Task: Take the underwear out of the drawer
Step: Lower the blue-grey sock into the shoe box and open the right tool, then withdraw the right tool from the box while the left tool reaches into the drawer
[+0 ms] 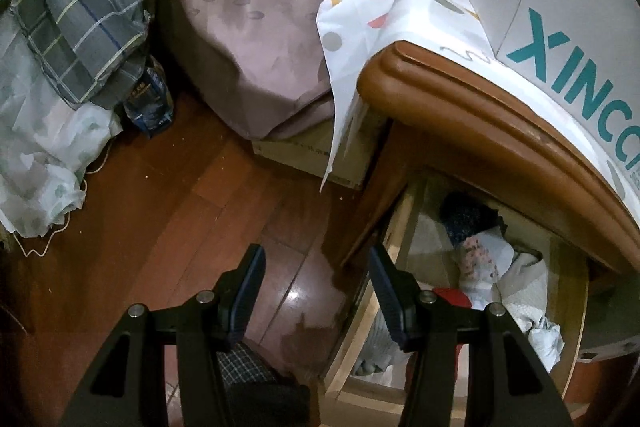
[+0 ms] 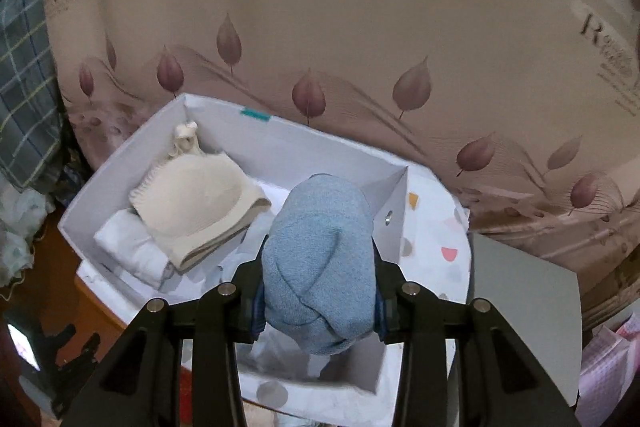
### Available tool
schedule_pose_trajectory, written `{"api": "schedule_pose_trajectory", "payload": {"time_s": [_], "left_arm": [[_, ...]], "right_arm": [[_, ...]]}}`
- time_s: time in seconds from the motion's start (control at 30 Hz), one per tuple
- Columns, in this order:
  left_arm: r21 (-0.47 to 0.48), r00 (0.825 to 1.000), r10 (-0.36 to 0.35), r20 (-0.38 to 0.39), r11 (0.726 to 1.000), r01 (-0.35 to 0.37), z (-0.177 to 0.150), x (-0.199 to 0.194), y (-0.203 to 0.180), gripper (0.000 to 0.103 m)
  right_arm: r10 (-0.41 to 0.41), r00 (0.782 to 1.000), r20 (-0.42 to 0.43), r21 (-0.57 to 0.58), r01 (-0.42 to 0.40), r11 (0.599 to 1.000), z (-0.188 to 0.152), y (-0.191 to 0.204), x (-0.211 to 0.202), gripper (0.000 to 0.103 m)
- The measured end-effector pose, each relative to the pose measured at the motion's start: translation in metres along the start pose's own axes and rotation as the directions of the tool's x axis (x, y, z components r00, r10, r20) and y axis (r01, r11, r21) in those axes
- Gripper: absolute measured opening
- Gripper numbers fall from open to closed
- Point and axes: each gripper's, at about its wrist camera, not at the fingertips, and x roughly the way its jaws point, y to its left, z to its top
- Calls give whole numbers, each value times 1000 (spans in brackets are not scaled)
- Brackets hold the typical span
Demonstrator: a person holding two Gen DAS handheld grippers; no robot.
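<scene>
So the right gripper (image 2: 318, 291) has its pads squeezed on a rolled blue underwear bundle (image 2: 320, 263), holding it over a white cardboard box (image 2: 224, 131) that already has a cream bra (image 2: 196, 203) lying on some folded white fabric (image 2: 132, 247). The bundle hides most of the near end of the box. The left gripper (image 1: 316, 291) sits about half open with nothing between its fingers, over the wooden floor (image 1: 160, 207) just beside the open drawer (image 1: 404, 227). The wooden tabletop (image 1: 480, 131) covers the back of the drawer, so its leftover clothes (image 1: 488, 267) are a dim jumble, hard to tell apart.
</scene>
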Motion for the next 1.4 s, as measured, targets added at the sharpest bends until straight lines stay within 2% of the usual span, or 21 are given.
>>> {"api": "schedule_pose_trajectory", "payload": {"time_s": [0.4, 0.5, 0.57, 0.63, 0.93, 1.07, 1.27, 1.4], "left_arm": [[63, 1000, -24, -4, 998, 24, -3, 0, -16, 55], [73, 999, -31, -11, 997, 31, -4, 2, -20, 55], [88, 999, -37, -16, 995, 38, -5, 3, -25, 55], [109, 999, -41, -21, 993, 43, -7, 4, -31, 55], [160, 994, -85, -70, 983, 95, -13, 12, -53, 55], [181, 993, -79, -89, 979, 94, -16, 16, -62, 55], [270, 990, -76, -121, 957, 107, -27, 21, -84, 55], [311, 981, -93, -173, 940, 144, -37, 29, -102, 55]], "right_arm": [[10, 994, -110, 33, -6, 999, -21, 0, 59, 42], [23, 994, -111, 48, -18, 999, -26, -1, 58, 49], [21, 994, -107, 50, -15, 999, -28, -1, 56, 60], [12, 995, -99, 49, -8, 999, -30, -1, 51, 68], [14, 999, -33, 17, -14, 1000, -31, -3, 10, 76], [36, 999, -8, 12, -36, 999, -38, -6, -13, 77], [70, 997, -10, -16, -70, 997, -65, -10, -43, 79], [82, 996, -24, -27, -83, 996, -94, -15, -56, 82]]}}
